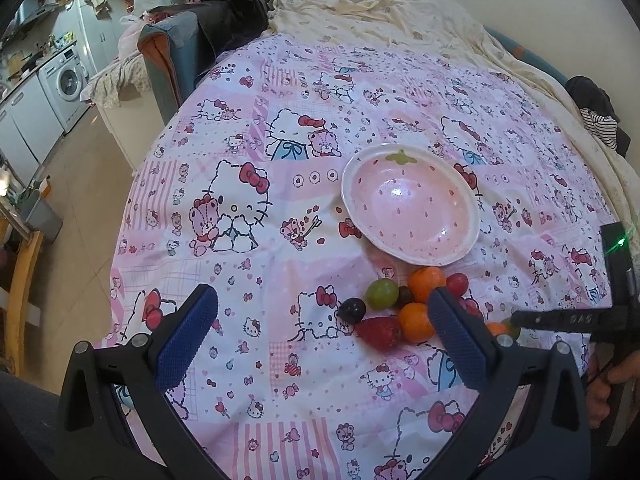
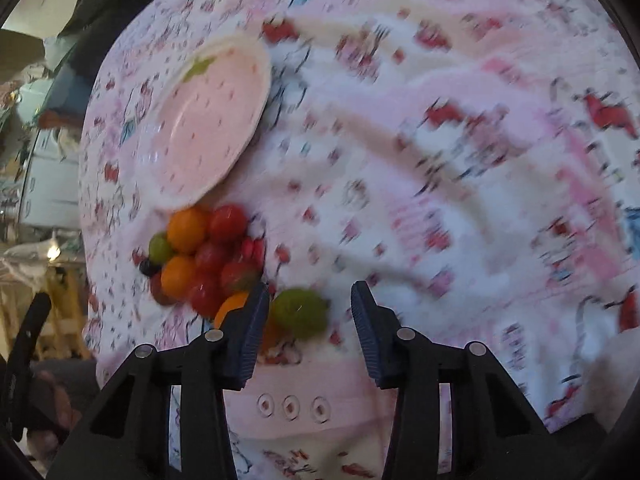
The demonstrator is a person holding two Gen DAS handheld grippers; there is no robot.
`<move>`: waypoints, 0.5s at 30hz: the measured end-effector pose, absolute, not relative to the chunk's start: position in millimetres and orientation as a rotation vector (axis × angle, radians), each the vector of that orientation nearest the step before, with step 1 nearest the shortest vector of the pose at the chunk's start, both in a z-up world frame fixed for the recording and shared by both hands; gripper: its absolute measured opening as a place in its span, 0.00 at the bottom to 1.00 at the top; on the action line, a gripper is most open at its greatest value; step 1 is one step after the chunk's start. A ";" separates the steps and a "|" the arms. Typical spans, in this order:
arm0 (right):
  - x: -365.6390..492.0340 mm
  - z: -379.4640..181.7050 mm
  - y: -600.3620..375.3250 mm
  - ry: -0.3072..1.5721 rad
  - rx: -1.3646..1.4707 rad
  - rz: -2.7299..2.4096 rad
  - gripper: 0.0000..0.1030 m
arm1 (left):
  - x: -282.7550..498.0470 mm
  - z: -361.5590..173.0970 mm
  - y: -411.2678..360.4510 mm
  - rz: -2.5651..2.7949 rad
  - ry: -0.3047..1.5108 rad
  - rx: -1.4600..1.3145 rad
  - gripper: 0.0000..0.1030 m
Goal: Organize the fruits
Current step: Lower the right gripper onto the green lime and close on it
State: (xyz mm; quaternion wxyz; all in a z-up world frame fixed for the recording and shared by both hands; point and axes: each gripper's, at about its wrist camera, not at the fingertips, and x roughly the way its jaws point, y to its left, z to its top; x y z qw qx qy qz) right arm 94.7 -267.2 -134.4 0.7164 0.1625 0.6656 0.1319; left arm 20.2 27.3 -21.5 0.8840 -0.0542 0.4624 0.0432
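Left gripper (image 1: 320, 320) held wide open above the Hello Kitty bedsheet (image 1: 240, 152), nothing between its blue pads. Right gripper (image 2: 310, 312) also spread open, low over the sheet, with a green grape (image 2: 300, 312) lying between its fingers, seemingly untouched, though blur hides any contact. Pink strawberry-print bowl (image 1: 412, 204) resting empty on the sheet. Just beside its near rim, a cluster of fruit: two oranges (image 1: 426, 282), another green grape (image 1: 382, 293), a dark grape (image 1: 352, 309), a strawberry (image 1: 380, 332).
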 end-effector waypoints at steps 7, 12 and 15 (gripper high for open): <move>97.7 -137.4 -246.3 1.464 0.218 0.287 0.45 | 17.8 -22.3 28.6 0.095 0.955 -0.110 1.00; 104.6 -143.2 -250.4 1.488 0.217 0.262 0.44 | 17.6 -22.2 30.7 0.099 0.957 -0.113 1.00; 103.6 -133.7 -259.6 1.443 0.183 0.213 0.44 | 18.9 -21.7 32.4 0.103 0.960 -0.117 1.00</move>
